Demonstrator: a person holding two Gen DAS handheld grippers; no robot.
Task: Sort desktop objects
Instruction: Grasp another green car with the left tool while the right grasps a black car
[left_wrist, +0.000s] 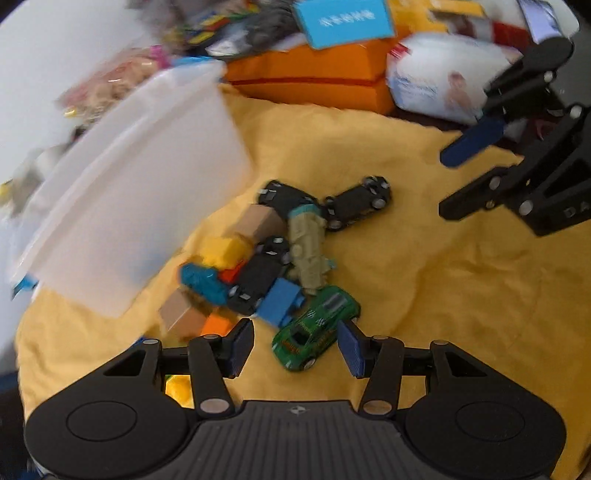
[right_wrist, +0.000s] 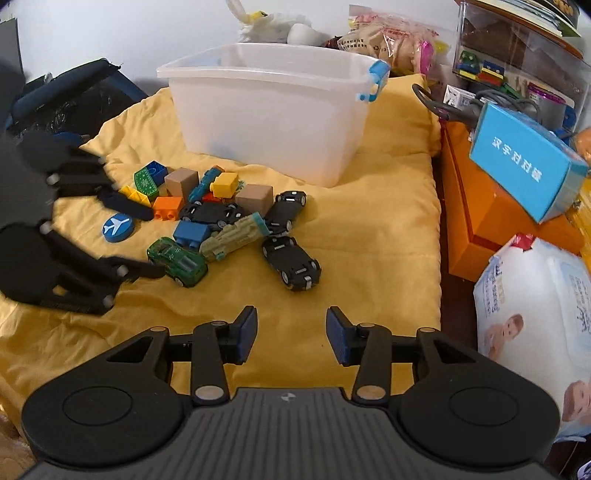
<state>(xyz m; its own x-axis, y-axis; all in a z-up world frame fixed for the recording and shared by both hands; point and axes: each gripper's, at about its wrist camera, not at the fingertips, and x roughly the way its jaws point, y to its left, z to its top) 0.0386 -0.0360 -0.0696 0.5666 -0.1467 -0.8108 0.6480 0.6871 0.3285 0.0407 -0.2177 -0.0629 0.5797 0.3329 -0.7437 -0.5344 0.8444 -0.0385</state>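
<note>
Left gripper (left_wrist: 295, 347), jaws parted and empty, closes in on the green plastic toy car (left_wrist: 316, 326); next, straddle and pinch it.

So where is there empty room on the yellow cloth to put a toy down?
Bare crumpled yellow cloth lies between the black toy car and the orange box, and in front of the right tongs. It is crowded where blocks and cars pile before the clear plastic tub.

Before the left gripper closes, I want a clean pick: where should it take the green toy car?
Across the green car's two long sides at mid-body, from above. It lies wheels-down on the yellow cloth, apart from the pile, between the left gripper's open fingers.
</note>
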